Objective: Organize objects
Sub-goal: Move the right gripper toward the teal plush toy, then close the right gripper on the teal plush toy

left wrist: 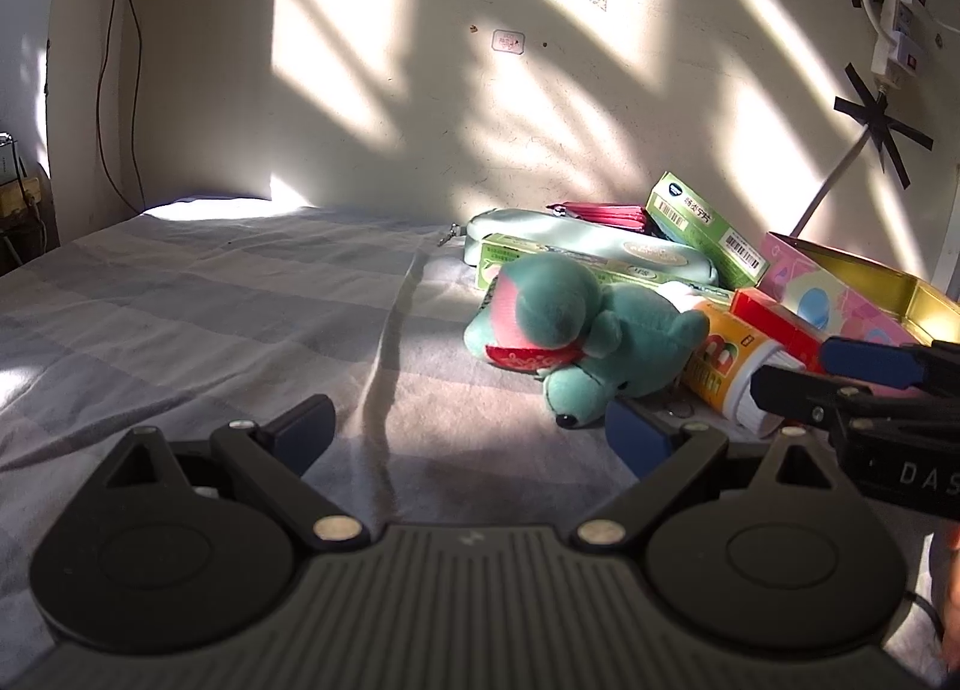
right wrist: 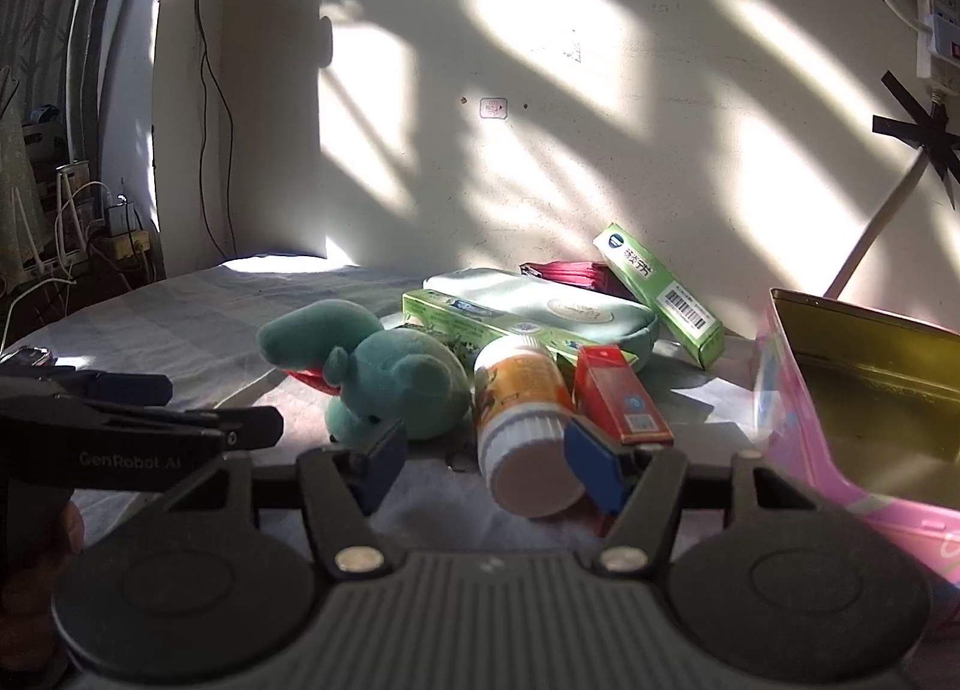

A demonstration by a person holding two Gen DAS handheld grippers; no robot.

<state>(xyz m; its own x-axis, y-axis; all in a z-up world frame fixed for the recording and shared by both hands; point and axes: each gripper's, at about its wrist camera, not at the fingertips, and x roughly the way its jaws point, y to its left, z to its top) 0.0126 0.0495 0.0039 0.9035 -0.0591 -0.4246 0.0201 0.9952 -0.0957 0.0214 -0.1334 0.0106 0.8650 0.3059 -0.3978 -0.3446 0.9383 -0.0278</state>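
Note:
An orange bottle [right wrist: 522, 390] with a white cap lies on its side on the bed, cap toward me. My right gripper [right wrist: 487, 465] is open around the cap: the right pad [right wrist: 591, 468] is at the cap's edge and the left pad stands apart from it. A teal plush toy [right wrist: 384, 375] lies just left of the bottle, and a red box [right wrist: 621, 399] just right of it. The left wrist view shows my left gripper [left wrist: 474, 432] open and empty over the sheet, in front of the plush toy [left wrist: 576, 330]. The right gripper [left wrist: 792, 369] reaches in beside the bottle [left wrist: 720, 363].
An open pink tin [right wrist: 798, 438] with a gold inside stands at the right. Behind the pile lie two green boxes [right wrist: 660, 288], a pale green pencil case [right wrist: 540, 300] and a dark pink pouch [right wrist: 570, 273], close to the wall. The checked bed sheet [left wrist: 210, 300] spreads to the left.

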